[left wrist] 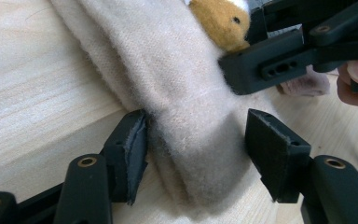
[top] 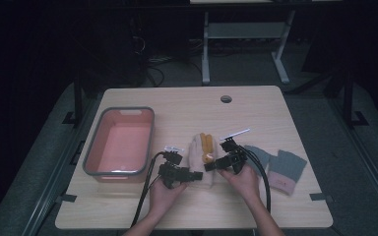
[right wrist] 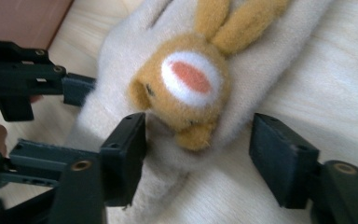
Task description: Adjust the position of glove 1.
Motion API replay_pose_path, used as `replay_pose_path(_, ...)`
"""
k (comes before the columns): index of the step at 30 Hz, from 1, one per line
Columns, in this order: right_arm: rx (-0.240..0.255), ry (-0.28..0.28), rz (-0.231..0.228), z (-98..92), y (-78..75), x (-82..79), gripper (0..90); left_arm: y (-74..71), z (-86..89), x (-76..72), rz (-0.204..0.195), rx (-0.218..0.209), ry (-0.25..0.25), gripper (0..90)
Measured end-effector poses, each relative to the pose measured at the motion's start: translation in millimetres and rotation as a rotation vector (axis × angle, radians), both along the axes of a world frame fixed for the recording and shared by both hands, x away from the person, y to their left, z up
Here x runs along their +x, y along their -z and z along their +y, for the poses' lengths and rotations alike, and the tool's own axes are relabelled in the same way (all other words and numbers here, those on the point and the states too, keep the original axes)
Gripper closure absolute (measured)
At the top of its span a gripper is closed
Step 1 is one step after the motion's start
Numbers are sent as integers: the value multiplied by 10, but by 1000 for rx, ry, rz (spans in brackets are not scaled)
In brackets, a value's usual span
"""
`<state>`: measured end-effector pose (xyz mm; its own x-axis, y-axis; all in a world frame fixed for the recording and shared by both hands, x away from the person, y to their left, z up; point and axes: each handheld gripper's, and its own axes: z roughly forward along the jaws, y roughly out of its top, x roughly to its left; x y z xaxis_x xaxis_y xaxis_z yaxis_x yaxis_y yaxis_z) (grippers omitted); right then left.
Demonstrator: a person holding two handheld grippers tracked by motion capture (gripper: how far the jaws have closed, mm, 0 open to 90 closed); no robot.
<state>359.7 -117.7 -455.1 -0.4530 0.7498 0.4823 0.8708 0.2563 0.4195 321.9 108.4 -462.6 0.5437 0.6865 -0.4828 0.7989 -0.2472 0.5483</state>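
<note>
The cream glove [top: 200,158] lies near the middle of the bench [top: 256,113], between the pink tub [top: 120,141] on my left and 2 grey gloves [top: 280,167] on my right. A plush animal face with ears [right wrist: 189,88] is sewn on its upper side.

The glove's long axis runs away from me, ears at the far end and cuff at the near end.

My left tongs [left wrist: 198,154] approach from the left at the cuff end. The jaws stand apart and straddle the cuff; the left pad [left wrist: 137,154] touches the fabric, the right pad stands clear, so nothing is clamped.

My right tongs [right wrist: 198,154] approach from the right, further up the glove. The jaws stand apart on either side of the plush face, with no grip.

Both tongs are equally near. In my judgement, the next closure must run across the long axis.
</note>
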Motion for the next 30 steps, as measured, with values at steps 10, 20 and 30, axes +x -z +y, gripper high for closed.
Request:
replay_pose_path(10, 19, 46, 2, 91, 32, -15, 572, 5, -23, 49, 17, 7, 27, 517)
replay_pose_path(20, 46, 6, -1, 98, 55, 21, 750, 52, 30, 145, 65, -64, 34, 641)
replay_pose_path(30, 64, -12, -20, 60, 10, 25, 825, 48, 46, 169, 67, -89, 39, 684)
